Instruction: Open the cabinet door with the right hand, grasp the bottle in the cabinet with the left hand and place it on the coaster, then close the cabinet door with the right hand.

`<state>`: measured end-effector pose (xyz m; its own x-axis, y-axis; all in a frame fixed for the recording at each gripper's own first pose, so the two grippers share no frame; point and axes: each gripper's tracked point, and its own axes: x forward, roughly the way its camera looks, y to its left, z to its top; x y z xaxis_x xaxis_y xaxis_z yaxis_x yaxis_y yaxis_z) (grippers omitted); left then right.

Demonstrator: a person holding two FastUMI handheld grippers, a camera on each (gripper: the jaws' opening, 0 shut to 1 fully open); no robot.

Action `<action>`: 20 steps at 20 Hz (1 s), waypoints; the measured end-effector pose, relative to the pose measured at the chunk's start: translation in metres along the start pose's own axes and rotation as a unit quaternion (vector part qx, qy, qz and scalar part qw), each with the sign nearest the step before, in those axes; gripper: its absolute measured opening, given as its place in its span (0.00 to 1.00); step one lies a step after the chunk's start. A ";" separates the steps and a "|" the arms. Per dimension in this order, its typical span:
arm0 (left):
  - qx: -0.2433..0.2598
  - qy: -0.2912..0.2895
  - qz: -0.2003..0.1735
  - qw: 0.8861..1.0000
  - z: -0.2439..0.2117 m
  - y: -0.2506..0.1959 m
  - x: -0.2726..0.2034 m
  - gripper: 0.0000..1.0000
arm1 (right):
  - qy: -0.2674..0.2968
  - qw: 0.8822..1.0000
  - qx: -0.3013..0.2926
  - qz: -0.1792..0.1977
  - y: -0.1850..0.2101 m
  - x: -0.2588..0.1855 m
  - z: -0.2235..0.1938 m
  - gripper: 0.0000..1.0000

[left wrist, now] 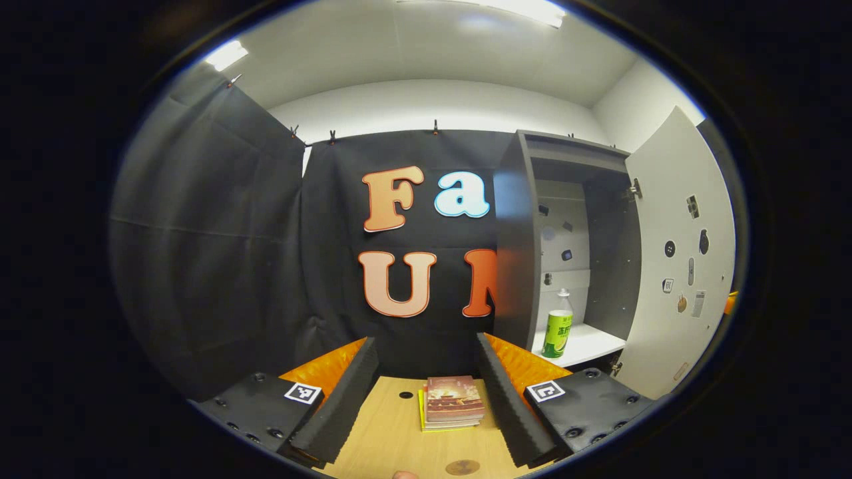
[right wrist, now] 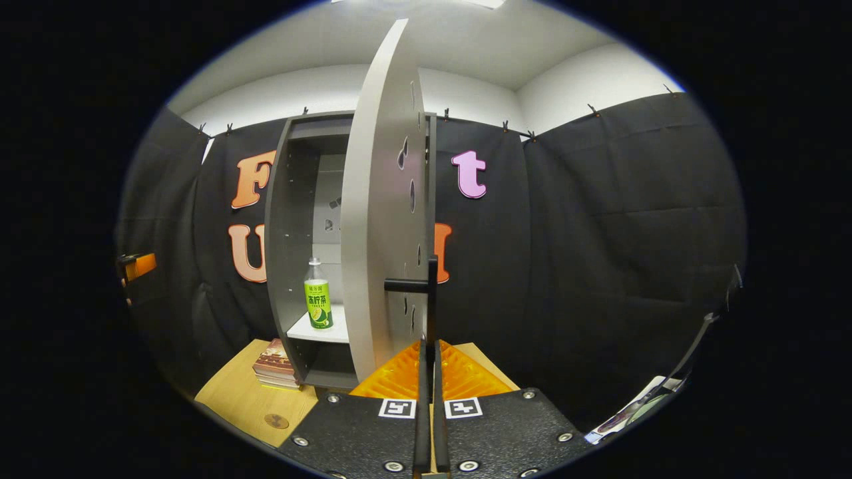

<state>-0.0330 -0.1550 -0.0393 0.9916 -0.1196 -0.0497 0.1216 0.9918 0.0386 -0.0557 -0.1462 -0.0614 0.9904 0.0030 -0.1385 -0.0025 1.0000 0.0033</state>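
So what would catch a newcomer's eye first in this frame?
The cabinet door swung wide open, with the right tongs closed on its dark handle. Next, the green-labelled bottle standing alone on the white shelf inside, while the left tongs hang open above the books.

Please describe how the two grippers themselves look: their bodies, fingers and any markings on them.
In the left gripper view, the left gripper has black bodies with round screws, each carrying a square black-and-white marker, ribbed orange panels behind, and long fingers lined with ridged foam. In the right gripper view, the right gripper has the same textured black plates, screws, two square markers and ribbed orange panels.
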 end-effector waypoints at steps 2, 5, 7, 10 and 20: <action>-0.003 0.001 -0.003 1.000 -0.002 -0.023 0.000 0.96 | 0.000 1.000 0.000 0.009 -0.013 -0.001 0.001 0.01; -0.008 0.006 -0.004 1.000 -0.006 -0.053 0.001 0.94 | -0.001 1.000 -0.001 0.013 -0.036 0.003 0.002 0.01; -0.012 0.008 -0.008 1.000 -0.008 -0.072 0.005 0.94 | -0.003 1.000 0.003 0.012 -0.051 0.005 0.003 0.01; -0.014 0.011 -0.018 1.000 -0.011 -0.101 0.012 0.94 | -0.006 1.000 0.010 0.007 -0.072 0.009 0.003 0.01; -0.010 0.014 -0.076 0.997 -0.022 -0.207 0.060 0.94 | -0.003 1.000 0.018 0.002 -0.117 -0.023 -0.005 0.01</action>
<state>0.0000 -0.3660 -0.0725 0.9603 -0.2672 -0.0804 0.2687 0.9632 0.0081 -0.0793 -0.2631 -0.0638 0.9912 0.0073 -0.1324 -0.0019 0.9992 0.0405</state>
